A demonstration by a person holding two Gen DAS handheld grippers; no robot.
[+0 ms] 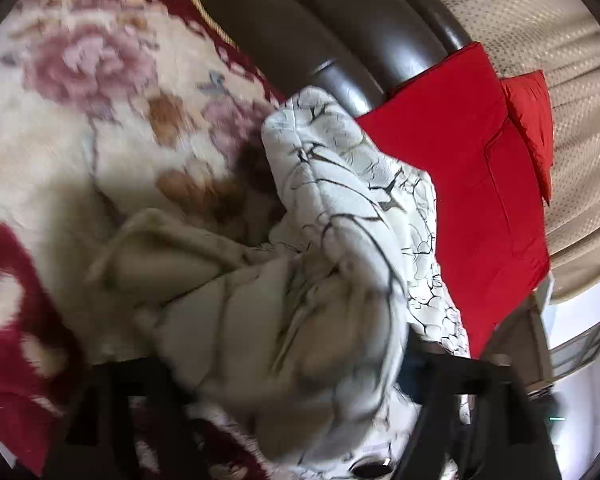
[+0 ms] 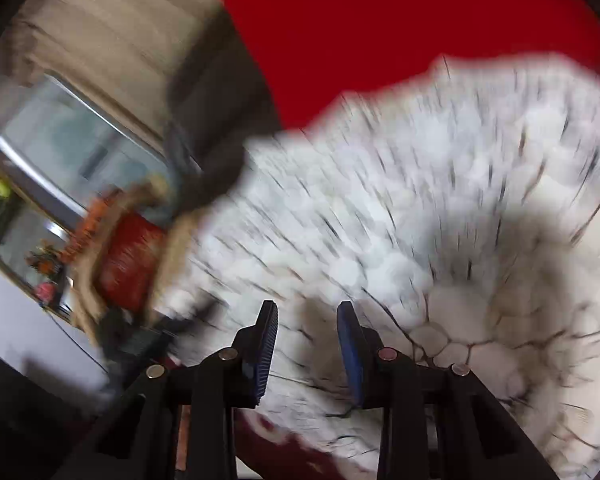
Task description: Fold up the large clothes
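The right tool stands released, its 2 pads apart above the white crackle-print garment, gripping nothing. The left tool is buried in that bunched garment on the floral blanket; I cannot tell its grip. Best: catch 1 clean edge toward 12 o'clock, near the red cushion.
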